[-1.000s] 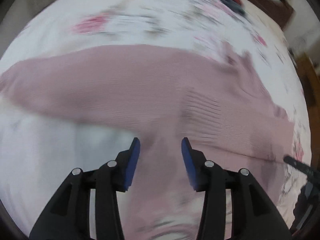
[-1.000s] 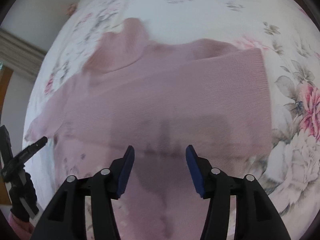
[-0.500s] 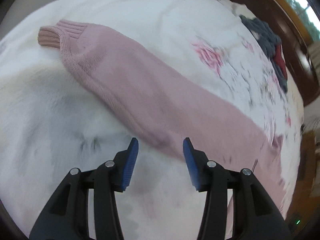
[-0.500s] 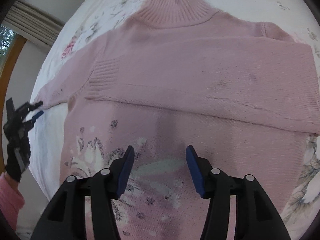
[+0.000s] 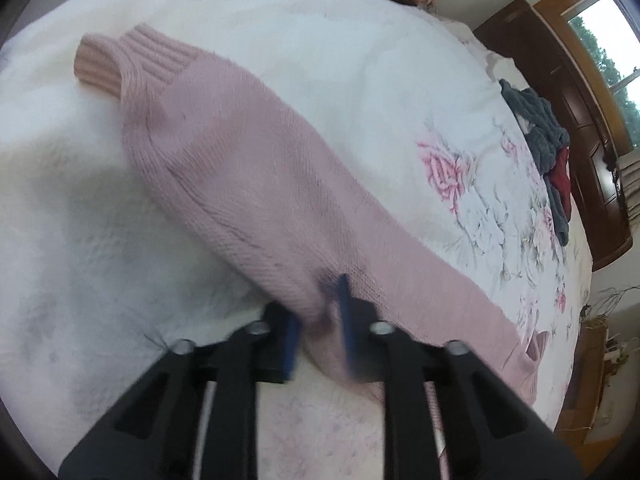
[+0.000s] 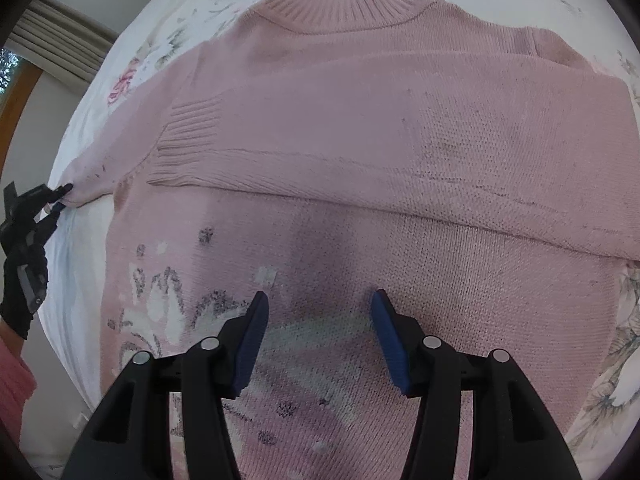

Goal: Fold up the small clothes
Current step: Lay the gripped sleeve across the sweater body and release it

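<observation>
A pink knitted sleeve (image 5: 256,184) stretches diagonally across a white bed (image 5: 80,240) printed with pink roses, its ribbed cuff (image 5: 120,60) at upper left. The left claw (image 5: 320,324), blurred, pinches the sleeve's lower edge between blue pads. Dark grey and red clothes (image 5: 544,144) lie heaped at right beside a dark wooden headboard (image 5: 576,128).

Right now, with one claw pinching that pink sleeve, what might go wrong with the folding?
The left gripper pinches only the sleeve edge, so the knit could slip out or stretch if pulled. The other sleeve, already laid across the sweater, may get dragged askew. The right gripper hovers open over the sweater, so nothing pins the body down.
</observation>
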Demonstrator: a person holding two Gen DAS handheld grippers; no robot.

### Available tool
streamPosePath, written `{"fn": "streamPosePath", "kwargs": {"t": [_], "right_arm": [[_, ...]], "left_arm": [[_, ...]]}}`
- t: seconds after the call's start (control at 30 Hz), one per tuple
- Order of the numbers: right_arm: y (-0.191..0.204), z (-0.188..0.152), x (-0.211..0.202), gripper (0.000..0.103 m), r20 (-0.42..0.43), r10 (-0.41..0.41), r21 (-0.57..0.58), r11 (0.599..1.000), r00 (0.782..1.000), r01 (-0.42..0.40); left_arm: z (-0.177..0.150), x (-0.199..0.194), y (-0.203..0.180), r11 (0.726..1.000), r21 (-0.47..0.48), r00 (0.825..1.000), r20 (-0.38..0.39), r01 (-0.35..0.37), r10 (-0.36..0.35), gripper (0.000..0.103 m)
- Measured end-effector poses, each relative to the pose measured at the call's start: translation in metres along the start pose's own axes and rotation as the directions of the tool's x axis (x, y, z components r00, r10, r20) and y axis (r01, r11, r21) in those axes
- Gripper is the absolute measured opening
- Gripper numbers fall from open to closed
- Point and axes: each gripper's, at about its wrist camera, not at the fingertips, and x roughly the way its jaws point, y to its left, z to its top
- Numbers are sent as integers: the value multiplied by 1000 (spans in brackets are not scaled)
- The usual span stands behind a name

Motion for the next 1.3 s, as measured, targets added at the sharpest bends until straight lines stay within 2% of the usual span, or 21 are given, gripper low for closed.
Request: {"fn": "streamPosePath", "kwargs": {"t": [0.1,0.2,0.4,0.6,0.77,0.9,1.07,1.13,1.3], "right_arm": [[0,-1,1,55,0,1,4,1000,1000,-1],[0,-3,-1,55,3,-3,-1,1000,1000,3],[-5,-7,-10,55,19,-4,15,1000,1000,4],[-18,-10,-25,55,44,-10,40,999,999,8],[-36,-16,-38,55,64,-9,66,998,998,5],[-45,-19,-45,55,74,-15,78,997,997,10],[-53,-22,-46,55,72,-18,98,995,997,11],[-54,-23,-45,55,70,-19,100,995,997,12],[-52,-22,-44,55,66,-23,92,996,998,17]], "left_arm": [[2,-11,-2,1000,-2,1000,25,16,-16,6],[1,-26,-18,999,49,998,64,23,-26,6],[-19,-60,-68,978,179,987,102,107,-126,6],[-60,-84,-138,914,350,966,83,203,-246,6],[-113,-77,-192,850,449,950,4,276,-311,6],[-153,-55,-220,820,490,949,-56,296,-309,6],[-196,-21,-237,801,521,955,-118,293,-273,6],[-212,-4,-236,801,525,958,-152,288,-245,6],[-236,37,-225,821,507,958,-240,264,-159,8]]}}
